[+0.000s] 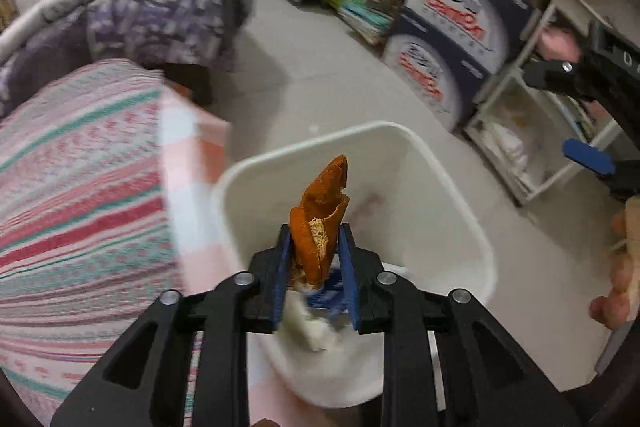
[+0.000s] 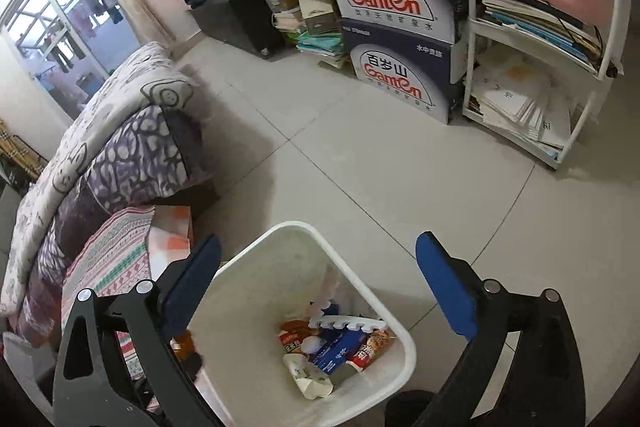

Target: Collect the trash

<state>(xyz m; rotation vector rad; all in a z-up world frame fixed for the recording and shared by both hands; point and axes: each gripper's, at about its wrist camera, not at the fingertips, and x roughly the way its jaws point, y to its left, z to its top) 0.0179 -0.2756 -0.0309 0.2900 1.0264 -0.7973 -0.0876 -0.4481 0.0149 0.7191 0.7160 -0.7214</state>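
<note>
One orange peel (image 1: 320, 223) stands clamped between the left gripper (image 1: 316, 247) pads, directly above one white wastebasket (image 2: 400, 359) (wrappers inside). Right gripper (image 2: 320, 267) hangs released, empty, over it.

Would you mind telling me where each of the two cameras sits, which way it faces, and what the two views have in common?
Left wrist: sits on the left gripper, looking steeply down along its fingers at the white bin; an orange peel stands between the blue pads, and the right gripper and a hand show at the right edge.
Right wrist: sits on the right gripper, looking down into the bin at the wrappers; its own fingers spread wide with nothing between them.
Shared: the bin, the striped bedding, the Ganten boxes, the tiled floor.
</note>
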